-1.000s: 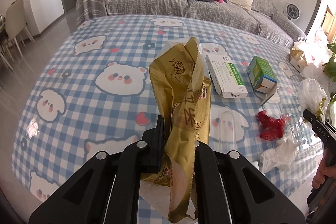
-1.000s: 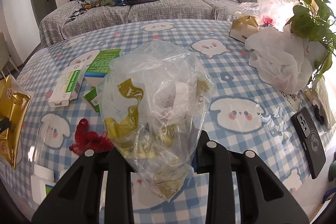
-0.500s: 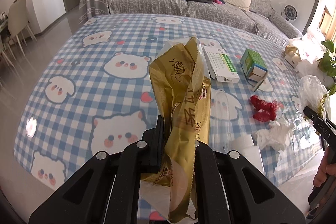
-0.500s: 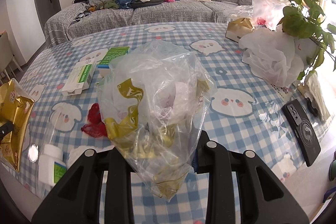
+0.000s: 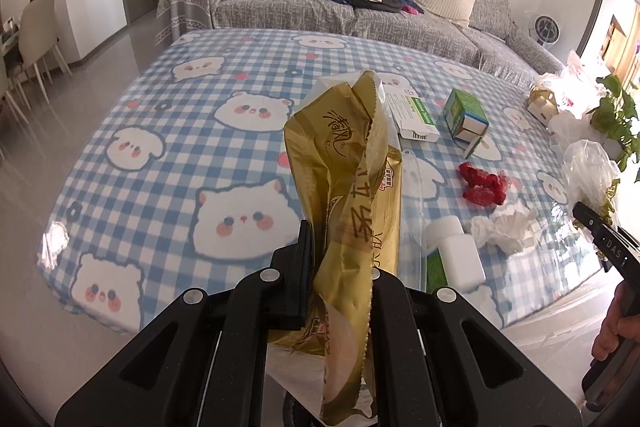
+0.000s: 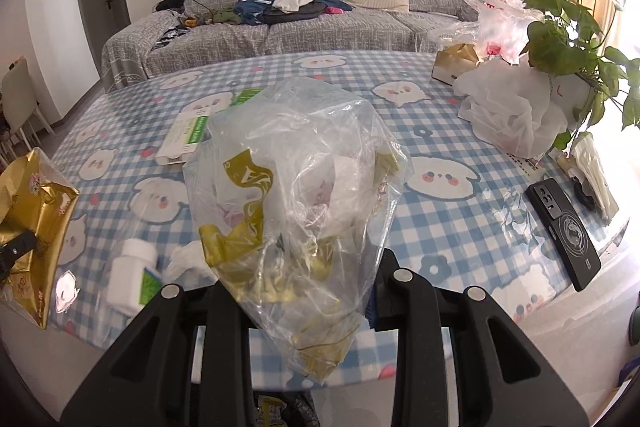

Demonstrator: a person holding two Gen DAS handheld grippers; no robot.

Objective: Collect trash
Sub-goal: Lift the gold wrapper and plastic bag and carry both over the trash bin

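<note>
1. Left gripper (image 5: 340, 269): jaws clamped on gold wrapper (image 5: 344, 187), gripped low so it stands clear of the table (image 5: 160, 187)
2. Right gripper (image 6: 300, 287): jaws narrowed on clear bag (image 6: 296, 187) of scraps, lifted, likely for carrying off
3. Uncollected on table: red scrap (image 5: 482, 185), crumpled tissue (image 5: 502, 229), white bottle (image 5: 454, 253), cartons (image 5: 414, 117)

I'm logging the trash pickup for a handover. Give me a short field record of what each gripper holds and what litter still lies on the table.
left gripper: shut on the gold wrapper
right gripper: shut on the clear plastic bag, crumpled gold scraps inside
table: blue checked cloth with bear prints
litter on table: red mesh wad, crumpled tissue, white bottle, white-green carton, green box
not litter: black phone, potted plant
</note>
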